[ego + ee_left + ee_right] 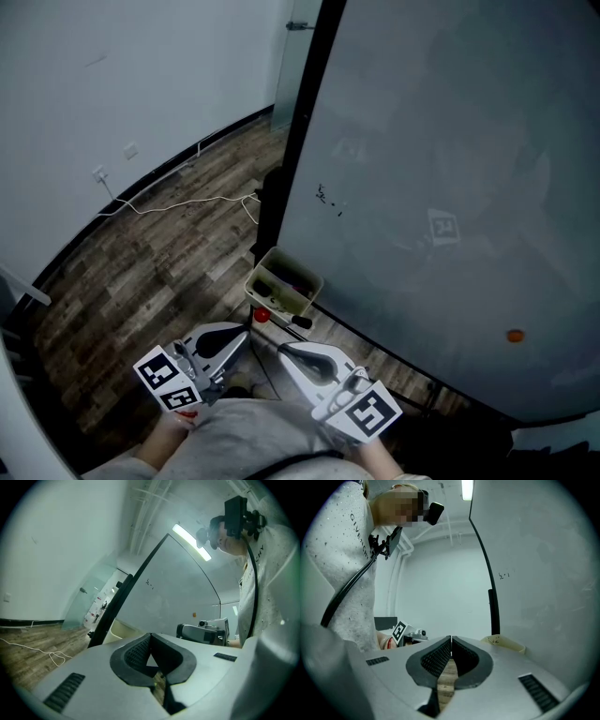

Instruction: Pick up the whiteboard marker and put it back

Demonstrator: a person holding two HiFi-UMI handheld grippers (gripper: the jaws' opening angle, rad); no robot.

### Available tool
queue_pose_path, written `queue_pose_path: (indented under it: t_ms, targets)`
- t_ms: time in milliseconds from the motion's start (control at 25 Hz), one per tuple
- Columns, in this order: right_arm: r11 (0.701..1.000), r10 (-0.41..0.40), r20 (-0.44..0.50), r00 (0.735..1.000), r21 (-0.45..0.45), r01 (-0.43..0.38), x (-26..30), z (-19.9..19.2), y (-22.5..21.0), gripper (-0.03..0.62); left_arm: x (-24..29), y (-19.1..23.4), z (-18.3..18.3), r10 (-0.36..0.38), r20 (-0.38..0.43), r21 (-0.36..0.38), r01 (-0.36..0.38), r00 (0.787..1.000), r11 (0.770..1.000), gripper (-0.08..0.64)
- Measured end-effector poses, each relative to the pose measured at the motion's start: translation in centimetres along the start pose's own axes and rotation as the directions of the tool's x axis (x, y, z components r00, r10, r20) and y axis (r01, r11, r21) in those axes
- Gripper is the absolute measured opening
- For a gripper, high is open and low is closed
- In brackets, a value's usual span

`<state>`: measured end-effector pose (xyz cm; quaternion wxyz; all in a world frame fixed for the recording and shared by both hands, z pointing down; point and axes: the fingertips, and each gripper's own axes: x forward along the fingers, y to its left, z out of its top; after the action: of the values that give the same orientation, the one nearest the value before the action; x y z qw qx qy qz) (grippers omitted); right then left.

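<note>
- At the foot of the whiteboard [450, 187], you held both tools level and close together, just short of the tray [277, 304] that hangs on its lower edge.
- Your left gripper [247, 331] had its jaws together with nothing between the pads; only wooden floor showed through the slit in its own view.
- Your right gripper [281, 348] was pressed shut as well, and empty (the pads met along their whole length).
- So no whiteboard marker was in either tool at this moment.
- Dark, pen-like shapes [284, 284] lay inside the tray, and a red-capped piece [262, 316] sat just beside its near wall, close to your jaw tips; they were too small to say which one was the whiteboard marker, or whether the red one rested in the tray or outside it.
- My judgement: either the pick had not begun, or the marker had already gone back and you were done. The pictures did not settle which.
- If the red-capped piece was the marker and lay outside, the whole job remained: spread one pair of jaws, close on the barrel, lift it, and drop it into the tray.
</note>
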<state>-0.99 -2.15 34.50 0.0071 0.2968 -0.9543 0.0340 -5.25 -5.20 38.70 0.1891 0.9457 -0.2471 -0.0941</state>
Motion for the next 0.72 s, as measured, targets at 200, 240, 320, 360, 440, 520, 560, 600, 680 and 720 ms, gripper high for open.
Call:
queue_pose_path:
  t_ms: [200,240,320,360,440,520,560,600,680,720]
  targets:
    - [1.000,0.006,-0.002,1.000,-0.015,-0.006,0.1,0.3,0.3,0.023,0.2,-0.5,0.5,-0.019,0.010,0.008,0.019,1.000,1.000,0.015]
    - [1.000,0.007,-0.003,1.000,-0.015,-0.007,0.1,0.4,0.4,0.023,0.3,-0.6,0.5,-0.023,0.010,0.009,0.023,1.000,1.000,0.015]
    - [1.000,0.007,0.000,1.000,-0.014,-0.007,0.0,0.4,0.3,0.023,0.5,-0.8,0.6,-0.031,0.010,0.010,0.031,0.999,0.999,0.015]
    - [1.000,0.007,0.000,1.000,-0.011,-0.007,0.0,0.4,0.3,0.023,0.5,-0.8,0.6,-0.035,0.011,0.009,0.035,0.999,0.999,0.015]
    - [1.000,0.007,0.000,1.000,-0.007,-0.007,-0.1,0.3,0.4,0.023,0.7,-0.9,0.6,-0.041,0.012,0.007,0.041,0.999,0.999,0.015]
    - [1.000,0.007,0.004,1.000,-0.005,-0.007,-0.2,0.4,0.4,0.023,0.9,-1.0,0.6,-0.046,0.012,0.005,0.046,0.999,0.999,0.015]
    - [1.000,0.007,0.004,1.000,-0.005,-0.007,-0.2,0.4,0.5,0.023,0.9,-1.1,0.6,-0.049,0.012,0.005,0.049,0.999,0.999,0.015]
    - [1.000,0.008,0.003,1.000,-0.006,-0.008,-0.3,0.3,0.4,0.022,1.0,-1.1,0.5,-0.052,0.011,0.005,0.052,0.999,0.999,0.015]
    - [1.000,0.011,-0.002,1.000,-0.007,-0.011,-0.4,0.1,0.4,0.021,1.1,-1.1,0.5,-0.054,0.008,0.006,0.054,0.999,0.999,0.015]
    - [1.000,0.013,-0.003,1.000,-0.007,-0.013,-0.3,0.0,0.4,0.021,1.1,-1.0,0.4,-0.053,0.007,0.006,0.053,0.999,0.999,0.015]
